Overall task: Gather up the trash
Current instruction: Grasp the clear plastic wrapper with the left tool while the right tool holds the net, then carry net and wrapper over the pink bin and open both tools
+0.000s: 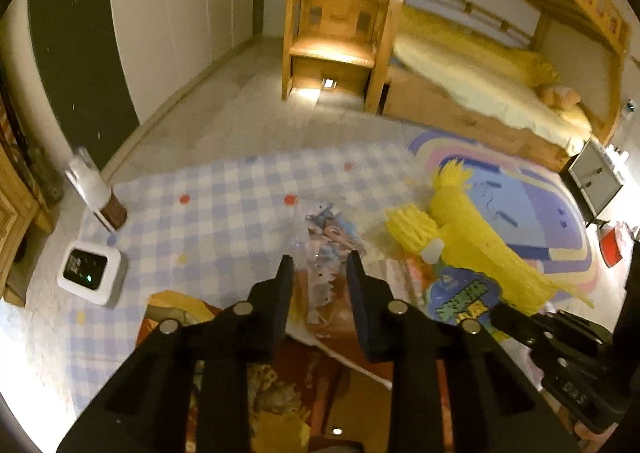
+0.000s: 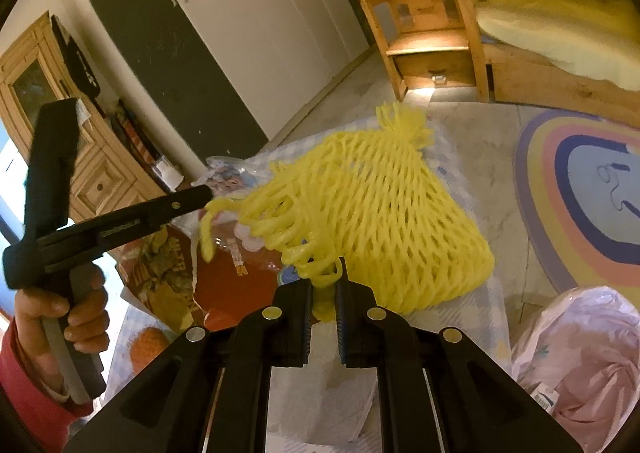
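My right gripper (image 2: 323, 295) is shut on a yellow foam fruit net (image 2: 368, 209) and holds it lifted above the trash pile; the net also shows in the left wrist view (image 1: 472, 241). My left gripper (image 1: 320, 273) is open, its fingers on either side of a clear printed plastic wrapper (image 1: 324, 249) without closing on it; it also shows in the right wrist view (image 2: 188, 205). Below lie a torn red snack bag (image 2: 224, 285) and a blue wrapper (image 1: 460, 297) on the checked blanket (image 1: 224, 205).
A pink plastic bag (image 2: 580, 357) sits at the lower right. A white clock-like device (image 1: 90, 271) and a bottle (image 1: 96, 189) stand on the left. A rainbow rug (image 2: 592, 189), wooden bunk bed (image 1: 460, 93) and wooden cabinet (image 2: 60, 125) surround the area.
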`<state>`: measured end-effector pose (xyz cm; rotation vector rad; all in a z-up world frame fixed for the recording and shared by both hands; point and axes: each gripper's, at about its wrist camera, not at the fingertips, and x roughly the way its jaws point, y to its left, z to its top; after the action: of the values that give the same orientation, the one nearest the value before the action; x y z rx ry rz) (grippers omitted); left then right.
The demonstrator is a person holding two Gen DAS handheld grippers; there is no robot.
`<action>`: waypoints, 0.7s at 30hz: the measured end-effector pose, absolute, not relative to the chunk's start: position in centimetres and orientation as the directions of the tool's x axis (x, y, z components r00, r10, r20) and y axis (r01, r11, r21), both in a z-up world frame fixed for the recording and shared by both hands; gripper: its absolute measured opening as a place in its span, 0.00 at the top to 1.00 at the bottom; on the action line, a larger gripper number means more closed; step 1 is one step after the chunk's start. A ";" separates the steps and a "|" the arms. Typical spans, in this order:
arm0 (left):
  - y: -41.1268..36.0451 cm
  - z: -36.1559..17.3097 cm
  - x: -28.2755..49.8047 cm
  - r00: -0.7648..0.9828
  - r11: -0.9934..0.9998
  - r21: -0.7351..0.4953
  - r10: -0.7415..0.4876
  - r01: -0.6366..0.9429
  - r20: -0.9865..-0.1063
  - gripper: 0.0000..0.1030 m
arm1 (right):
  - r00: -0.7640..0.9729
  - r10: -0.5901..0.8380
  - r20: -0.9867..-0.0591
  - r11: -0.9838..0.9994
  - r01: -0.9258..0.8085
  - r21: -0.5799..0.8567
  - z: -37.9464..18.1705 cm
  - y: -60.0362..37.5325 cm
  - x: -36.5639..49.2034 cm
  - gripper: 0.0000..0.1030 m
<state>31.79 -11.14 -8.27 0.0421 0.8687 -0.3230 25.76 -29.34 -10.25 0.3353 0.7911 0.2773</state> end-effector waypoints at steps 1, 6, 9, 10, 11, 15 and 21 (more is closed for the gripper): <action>-11.3 -7.6 31.3 0.620 0.950 -0.093 -0.267 0.298 -0.738 0.83 | 0.682 0.354 -0.639 0.916 -0.115 0.385 -9.8 -29.4 25.5 0.90; -12.1 -3.1 27.7 0.718 0.940 -0.084 -0.309 0.331 -0.624 0.93 | 0.763 0.264 -0.591 0.945 -0.081 0.318 -6.4 -30.6 23.5 0.90; -12.9 -0.3 24.5 0.773 0.935 -0.058 -0.322 0.349 -0.547 0.93 | 0.826 0.159 -0.541 0.971 -0.032 0.236 -3.4 -31.6 20.9 0.90; -13.2 0.2 23.7 0.783 0.934 -0.050 -0.324 0.353 -0.531 0.93 | 0.845 0.122 -0.521 0.978 -0.013 0.208 -2.4 -32.0 19.7 0.90; -13.6 0.7 22.3 0.796 0.933 -0.038 -0.325 0.357 -0.511 0.93 | 0.859 0.091 -0.504 0.983 0.004 0.185 -1.5 -32.4 18.4 0.90; -15.1 1.0 18.3 0.794 0.918 -0.053 -0.367 0.392 -0.485 0.93 | 0.878 0.051 -0.475 0.984 0.038 0.175 0.2 -34.1 14.1 0.90; -18.3 -2.2 13.3 0.750 0.881 -0.062 -0.433 0.468 -0.500 0.93 | 0.852 0.001 -0.524 0.973 0.119 0.196 -1.5 -37.1 6.9 0.90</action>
<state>13.27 -18.29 -2.17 0.0691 0.5287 -0.4929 6.92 -37.11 -1.50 0.2256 0.5492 -0.0626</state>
